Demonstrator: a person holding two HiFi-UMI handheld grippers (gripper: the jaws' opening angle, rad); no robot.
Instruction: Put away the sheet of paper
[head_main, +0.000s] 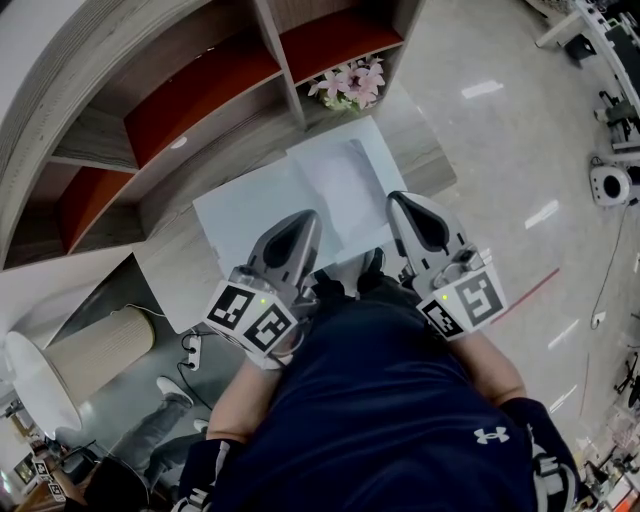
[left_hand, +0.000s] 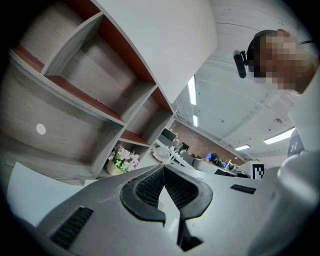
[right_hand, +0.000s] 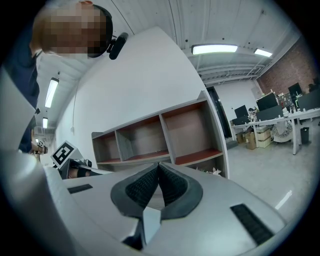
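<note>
The sheet of paper (head_main: 345, 185) lies flat on the counter (head_main: 165, 265), on top of a larger white mat (head_main: 240, 210). It sits toward the far right corner of that mat, and its near edge reaches toward the counter's near edge, in the gap between my two tools. Neither tool has hold of it.

My left hand-held gripper (head_main: 305, 218) hangs over the near edge of the counter, above the mat and just left of the sheet's near end. It is clenched: in the left gripper view the ribbed pads meet at their tips and nothing is caught between them. My right hand-held gripper (head_main: 395, 200) is beside the right edge of the sheet, close to the counter's right near corner. It is clenched too, with its pads closed tip to tip on nothing. I cannot tell whether either tip touches the surface below.

Both point away from me toward the shelf unit (head_main: 200, 90), which stands along the counter's far edge and has wood-grain walls and red-brown boards. A pot of pink and white flowers (head_main: 350, 85) stands at the far edge of the counter, just beyond the mat's far corner and below the shelves. To the right of the counter is pale, glossy floor (head_main: 500, 150).
</note>
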